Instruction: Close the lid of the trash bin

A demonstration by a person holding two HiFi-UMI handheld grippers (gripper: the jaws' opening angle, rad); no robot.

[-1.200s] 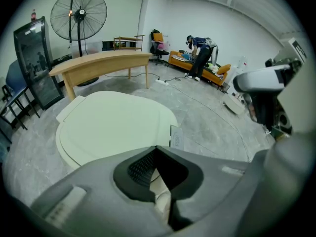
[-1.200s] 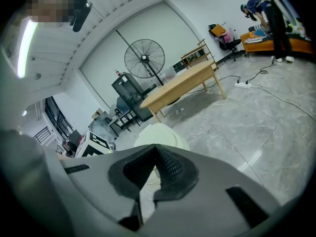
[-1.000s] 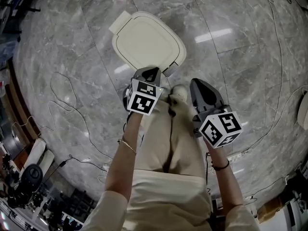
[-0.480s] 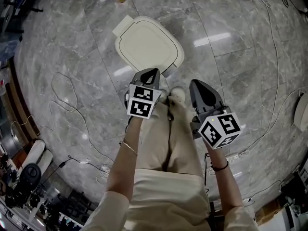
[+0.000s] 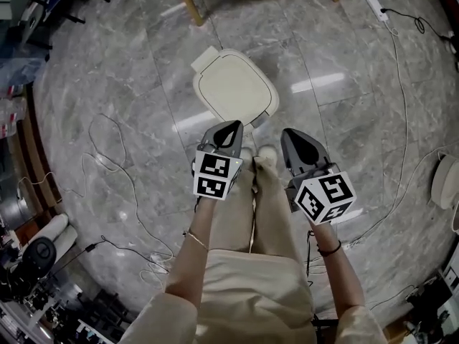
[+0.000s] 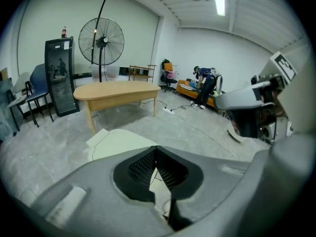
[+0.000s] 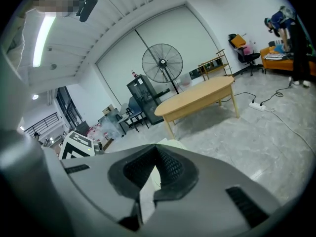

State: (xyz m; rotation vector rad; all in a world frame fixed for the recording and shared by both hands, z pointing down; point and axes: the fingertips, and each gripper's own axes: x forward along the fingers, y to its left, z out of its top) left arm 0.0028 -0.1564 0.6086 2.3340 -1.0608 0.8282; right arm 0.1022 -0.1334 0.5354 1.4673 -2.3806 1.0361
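Closure looks finished: the flat cream lid [image 5: 233, 86] sits down on the rounded-square plastic trash bin [image 5: 273, 103] on the grey marble floor [image 5: 136, 92] ahead, and with my left gripper [image 5: 229, 126] and right gripper [image 5: 290, 133] both clenched empty, I judge only backing off remains.

A grey, glossy stone-tiled floor [image 5: 129, 106] is shown, streaked with reflected ceiling light. A cream trash bin [image 5: 235, 88] is stood on it near the middle, with its lid down. Farther off, the legs of a wooden table [image 5: 190, 7] are planted at the far edge. A white power strip [image 5: 376, 4] is laid at the far right, and a thin cable [image 5: 406, 99] is trailed from it along the right side. A second thin wire [image 5: 106, 116] is looped across the left. Dark clutter is gathered along the near left edge.
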